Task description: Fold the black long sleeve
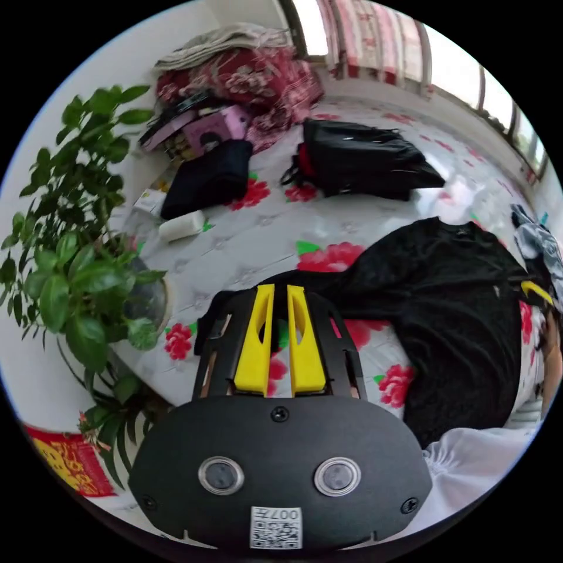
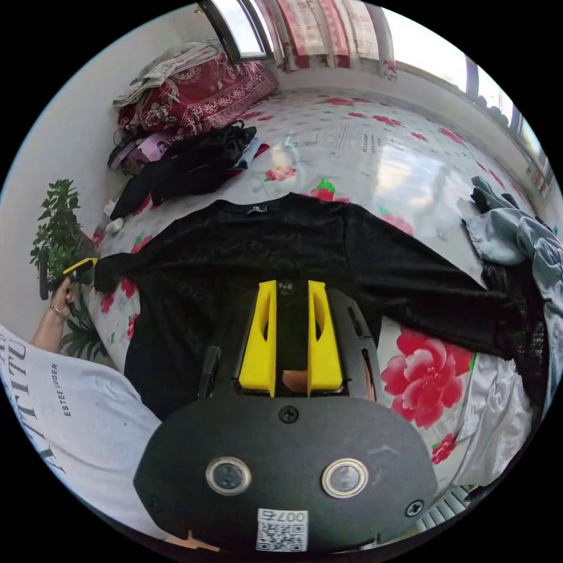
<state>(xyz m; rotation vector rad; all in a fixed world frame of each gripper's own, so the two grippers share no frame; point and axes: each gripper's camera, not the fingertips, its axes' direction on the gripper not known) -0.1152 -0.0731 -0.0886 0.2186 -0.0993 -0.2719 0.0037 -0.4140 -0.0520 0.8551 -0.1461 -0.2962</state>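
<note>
**A:** Two sleeves lie spread. The black long sleeve [image 2: 281, 252] is flat on the floral sheet [image 2: 363, 146], front down or up I cannot tell, collar toward the window side. One sleeve runs out toward the denim pile [image 2: 516, 234], the other toward the potted plant [image 2: 56, 229].

**B:** Jaw state, left gripper [image 1: 280, 293]?

**A:** Narrow gap between the yellow jaws, tips over the sleeve cuff [image 1: 217, 311] in the left gripper view. In the right gripper view the same gripper [image 2: 82, 267] sits at that cuff. Whether cloth is pinched between the jaws, I cannot tell.

**B:** Right gripper [image 2: 291, 290]?

**A:** Jaws parted, holding nothing, hovering over the shirt's middle.

**B:** Step in hand?

**A:** Judgement: first sleeve fold, not yet made. To do it well: catch the cuff through both layers, lift only enough to free it from the sheet, carry it straight across the chest so the crease falls at the shoulder seam. Right gripper could press near that shoulder to keep the body from dragging.

**B:** Risk?

**A:** Thin knit; it may bunch if pulled fast. The plant crowds the left side.
</note>
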